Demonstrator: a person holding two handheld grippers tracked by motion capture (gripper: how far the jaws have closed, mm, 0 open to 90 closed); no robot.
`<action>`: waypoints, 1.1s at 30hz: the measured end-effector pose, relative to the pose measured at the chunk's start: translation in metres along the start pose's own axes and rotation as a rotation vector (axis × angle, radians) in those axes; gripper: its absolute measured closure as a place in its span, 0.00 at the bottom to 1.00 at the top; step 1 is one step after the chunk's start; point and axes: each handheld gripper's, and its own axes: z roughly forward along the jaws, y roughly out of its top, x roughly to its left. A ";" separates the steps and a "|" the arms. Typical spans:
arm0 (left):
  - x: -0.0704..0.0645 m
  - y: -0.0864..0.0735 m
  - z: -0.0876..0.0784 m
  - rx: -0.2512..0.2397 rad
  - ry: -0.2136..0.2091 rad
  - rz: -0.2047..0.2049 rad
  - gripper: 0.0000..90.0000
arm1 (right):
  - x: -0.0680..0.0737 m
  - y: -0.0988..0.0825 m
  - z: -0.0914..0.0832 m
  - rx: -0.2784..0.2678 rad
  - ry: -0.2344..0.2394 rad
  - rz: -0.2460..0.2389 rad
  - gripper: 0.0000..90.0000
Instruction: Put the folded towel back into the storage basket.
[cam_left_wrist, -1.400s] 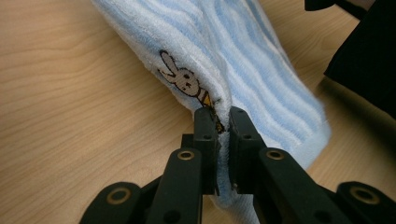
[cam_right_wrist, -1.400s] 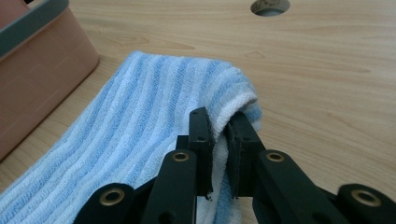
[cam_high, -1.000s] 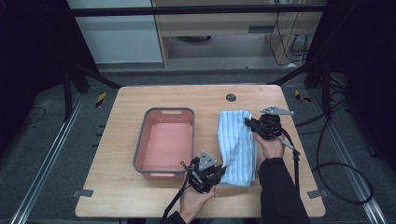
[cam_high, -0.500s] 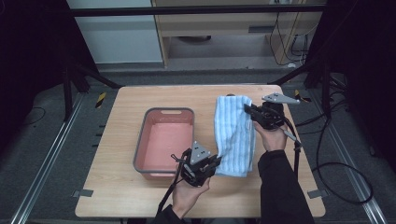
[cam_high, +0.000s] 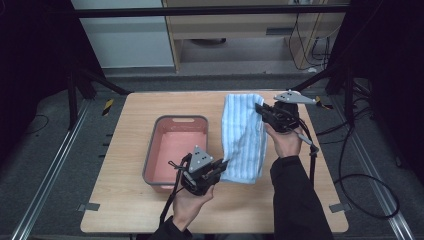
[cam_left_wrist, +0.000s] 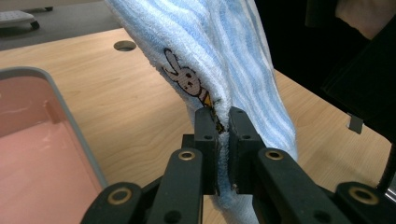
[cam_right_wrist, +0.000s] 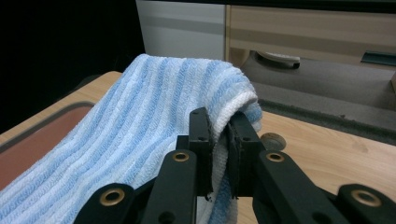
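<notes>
A blue-and-white striped towel (cam_high: 244, 135) hangs stretched between my two grippers above the wooden table (cam_high: 130, 120). My left gripper (cam_high: 223, 165) is shut on the towel's near edge, close to the table's front. In the left gripper view the jaws pinch the towel (cam_left_wrist: 219, 56) just below a small rabbit print (cam_left_wrist: 187, 79). My right gripper (cam_high: 258, 107) is shut on the far edge, held higher toward the back right. In the right gripper view the towel (cam_right_wrist: 154, 126) folds over and is clamped between the jaws.
A pink basin with a grey rim (cam_high: 159, 131) sits on the table left of the towel, also visible as the basin (cam_left_wrist: 77, 135) in the left gripper view. A round hole (cam_left_wrist: 124, 45) lies in the tabletop near the back. Dark stands and cables flank the table.
Both grippers have risen with the towel, lifting it off the table. The right gripper moved toward the back, the left drifted slightly left, and the towel now hangs taut between them.
</notes>
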 end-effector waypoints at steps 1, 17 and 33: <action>0.003 0.002 -0.004 -0.003 0.001 0.000 0.93 | 0.005 0.005 0.002 -0.009 0.003 -0.002 0.91; 0.034 0.010 -0.046 -0.050 0.079 -0.001 0.93 | 0.045 0.033 0.025 -0.047 0.044 -0.012 0.91; 0.061 0.007 -0.073 -0.057 0.141 -0.023 0.93 | 0.077 0.046 0.055 -0.046 0.086 -0.025 0.91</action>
